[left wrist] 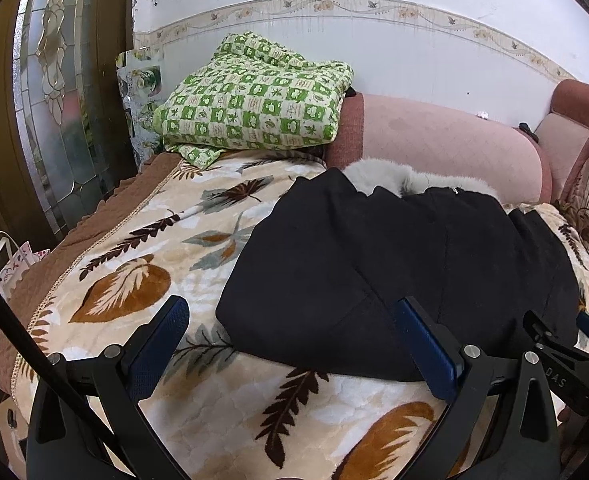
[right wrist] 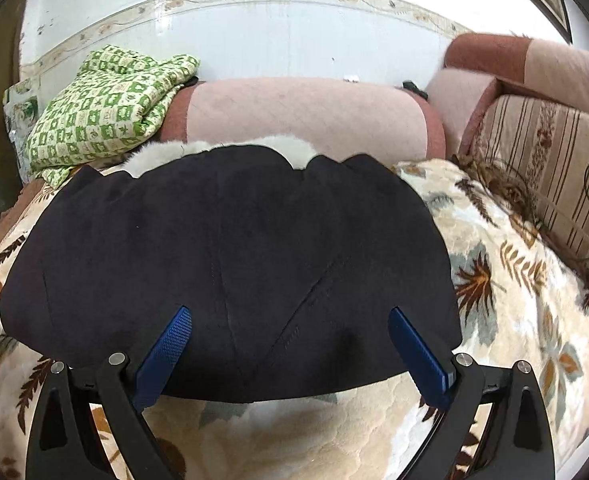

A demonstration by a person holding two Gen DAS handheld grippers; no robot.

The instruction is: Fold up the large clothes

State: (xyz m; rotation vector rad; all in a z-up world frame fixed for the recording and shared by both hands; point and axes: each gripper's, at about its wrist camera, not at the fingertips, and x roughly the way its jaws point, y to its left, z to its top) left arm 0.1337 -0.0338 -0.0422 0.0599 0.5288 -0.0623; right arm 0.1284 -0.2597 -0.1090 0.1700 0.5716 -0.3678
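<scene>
Right wrist view gives us the black coat (right wrist: 230,248) almost head-on: it lies folded into a broad, rounded bundle on the leaf-patterned blanket (right wrist: 506,280) that covers the sofa seat. Its pale fur collar (right wrist: 162,156) peeks out along the far edge, against the pink sofa backrest (right wrist: 306,112). Seams run diagonally across the top layer, and the near edge of the coat curves just in front of us.

Our right gripper (right wrist: 290,316) hovers over that near edge with its jaws spread wide, both blue pads (right wrist: 166,352) clear of the cloth and holding nothing. In the left wrist view we see our left gripper (left wrist: 290,312) likewise wide open and empty, one finger over the bare blanket (left wrist: 134,248) and the other over the coat's (left wrist: 394,264) near left corner. At the right margin of that view part of the right gripper (left wrist: 566,356) shows beside the coat.

Farther out, a green-and-white checked quilt (left wrist: 250,104) sits folded on the left end of the backrest (left wrist: 446,140). A striped cushion (right wrist: 550,160) lies to the right of the blanket. Behind the sofa stands a white wall (left wrist: 374,48) with a floral border, and to the left a leaded glass door (left wrist: 54,92). A white paper bag (left wrist: 10,264) stands low at the left edge.
</scene>
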